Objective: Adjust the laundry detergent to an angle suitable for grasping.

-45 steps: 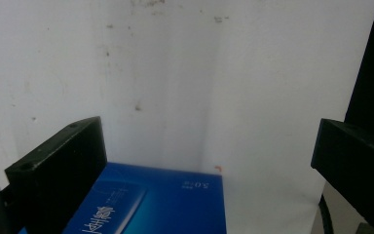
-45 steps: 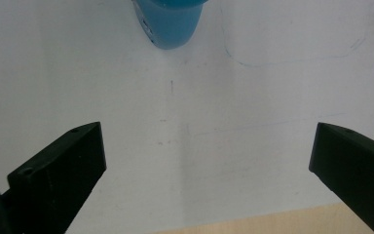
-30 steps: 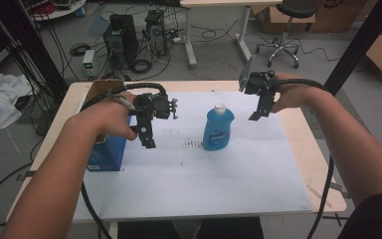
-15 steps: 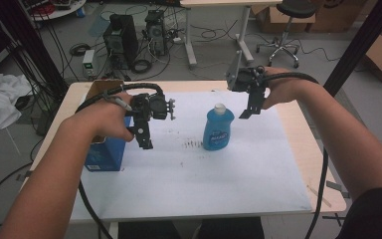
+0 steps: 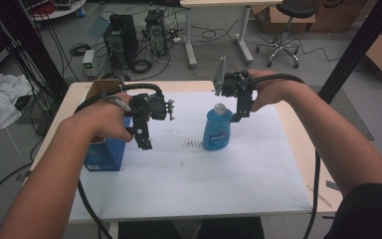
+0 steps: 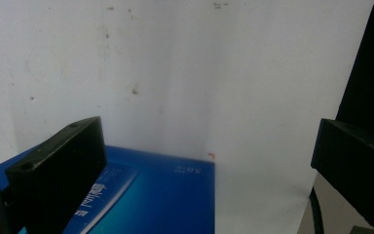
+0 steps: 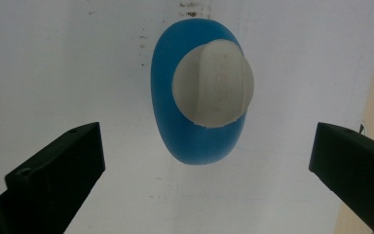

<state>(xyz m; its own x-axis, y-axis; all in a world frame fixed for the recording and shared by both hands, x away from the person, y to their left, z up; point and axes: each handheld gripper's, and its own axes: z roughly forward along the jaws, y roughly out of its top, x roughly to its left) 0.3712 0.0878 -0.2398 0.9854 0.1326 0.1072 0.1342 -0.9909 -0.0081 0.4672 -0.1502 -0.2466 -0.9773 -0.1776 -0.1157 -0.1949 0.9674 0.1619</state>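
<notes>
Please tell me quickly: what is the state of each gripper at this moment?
Left gripper: open, holding nothing, jaws above the blue box.
Right gripper: open, holding nothing, jaws spread wide above the blue bottle with the white cap.

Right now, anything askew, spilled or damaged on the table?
Nothing stands out. The blue bottle stands upright, cap on, no puddle around it. The blue box sits flat. The white sheet has only small dark specks.
</notes>
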